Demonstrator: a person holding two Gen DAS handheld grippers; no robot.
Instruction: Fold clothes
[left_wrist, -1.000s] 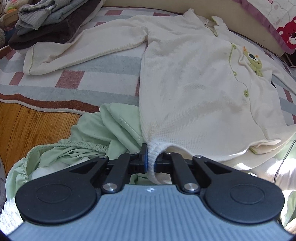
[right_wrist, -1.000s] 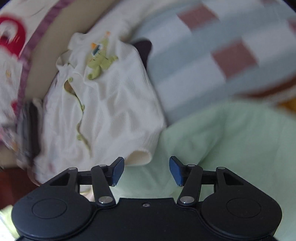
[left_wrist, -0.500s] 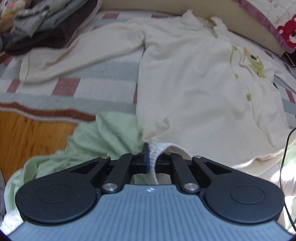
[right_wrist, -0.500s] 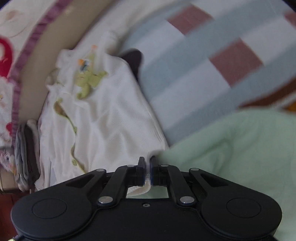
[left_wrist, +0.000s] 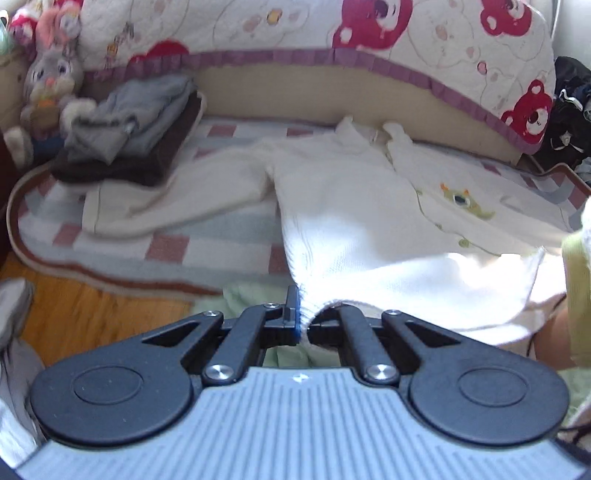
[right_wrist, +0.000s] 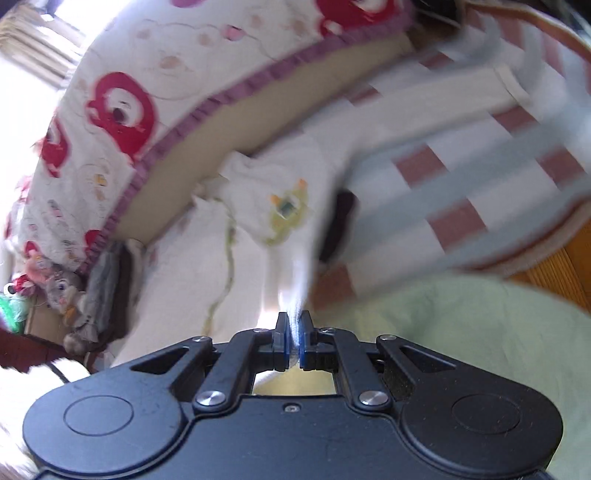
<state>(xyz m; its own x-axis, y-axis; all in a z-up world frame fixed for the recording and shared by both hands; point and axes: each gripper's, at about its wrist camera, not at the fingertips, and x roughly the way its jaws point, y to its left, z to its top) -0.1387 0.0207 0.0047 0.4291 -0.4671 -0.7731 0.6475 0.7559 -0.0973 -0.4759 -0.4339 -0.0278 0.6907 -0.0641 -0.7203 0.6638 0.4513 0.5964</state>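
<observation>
Right gripper (right_wrist: 293, 341) has just clamped on the hem of the cream cardigan (left_wrist: 354, 206), left gripper (left_wrist: 303, 325) already pinching the other hem corner; hem now raised off the striped bed's (left_wrist: 207, 251) front edge, collar resting near the headboard, so fold-over can begin.

The cream cardigan (left_wrist: 354, 206) is waffle-knit cloth, matt; the checked blanket (left_wrist: 207, 240) soft woven cloth; the floor (left_wrist: 92, 314) glossy wood; the left gripper (left_wrist: 301, 317) matt black plastic with shiny metal rivets
</observation>
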